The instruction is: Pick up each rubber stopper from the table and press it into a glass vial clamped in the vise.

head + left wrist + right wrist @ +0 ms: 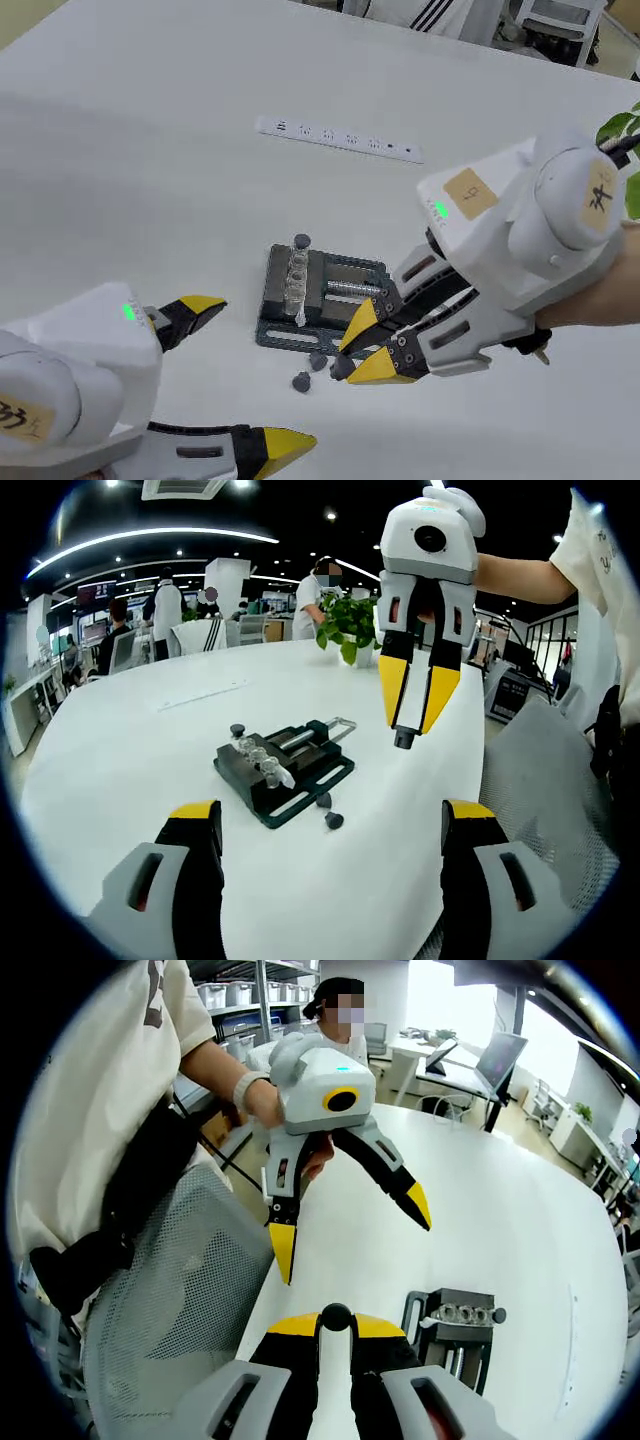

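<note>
Rubber stopper [335,1317] pinched at the very tips of the right gripper [349,362], fingers closed on it, hovering just beside the vise [345,272]. The left gripper [265,370] hangs wide open, holding nothing, and two more stoppers [301,381] lie loose on the counter [150,150]. The danger is that shallow grip: coming down off-centre on a glass vial [297,278] could squirt the stopper out or cock it on the rim.
</note>
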`<action>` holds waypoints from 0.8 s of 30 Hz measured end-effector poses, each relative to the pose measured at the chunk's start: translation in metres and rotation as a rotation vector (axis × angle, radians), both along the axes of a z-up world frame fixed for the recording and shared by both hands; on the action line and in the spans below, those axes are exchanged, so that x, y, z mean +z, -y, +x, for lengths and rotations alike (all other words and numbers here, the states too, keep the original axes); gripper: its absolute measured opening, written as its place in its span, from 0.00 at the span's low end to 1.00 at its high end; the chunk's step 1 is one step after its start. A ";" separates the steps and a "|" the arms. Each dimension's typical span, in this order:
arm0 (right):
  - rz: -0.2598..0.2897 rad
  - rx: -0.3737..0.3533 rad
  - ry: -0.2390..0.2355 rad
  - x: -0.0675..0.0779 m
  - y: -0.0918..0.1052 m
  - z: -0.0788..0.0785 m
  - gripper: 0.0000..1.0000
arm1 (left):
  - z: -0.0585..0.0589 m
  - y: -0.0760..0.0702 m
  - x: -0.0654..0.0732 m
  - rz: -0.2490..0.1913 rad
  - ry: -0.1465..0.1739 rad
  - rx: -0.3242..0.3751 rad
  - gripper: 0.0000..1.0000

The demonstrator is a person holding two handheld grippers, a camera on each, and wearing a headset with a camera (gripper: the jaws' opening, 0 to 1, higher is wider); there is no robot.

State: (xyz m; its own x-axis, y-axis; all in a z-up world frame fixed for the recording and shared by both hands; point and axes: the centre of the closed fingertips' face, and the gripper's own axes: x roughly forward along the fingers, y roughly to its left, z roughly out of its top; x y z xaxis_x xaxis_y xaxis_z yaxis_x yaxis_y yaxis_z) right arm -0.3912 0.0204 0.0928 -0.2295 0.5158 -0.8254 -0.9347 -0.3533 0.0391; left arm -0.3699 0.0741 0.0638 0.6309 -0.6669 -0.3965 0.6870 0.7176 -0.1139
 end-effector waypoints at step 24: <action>-0.076 0.061 0.086 -0.003 0.008 0.043 0.05 | 0.006 -0.018 -0.005 -0.017 -0.016 0.081 0.99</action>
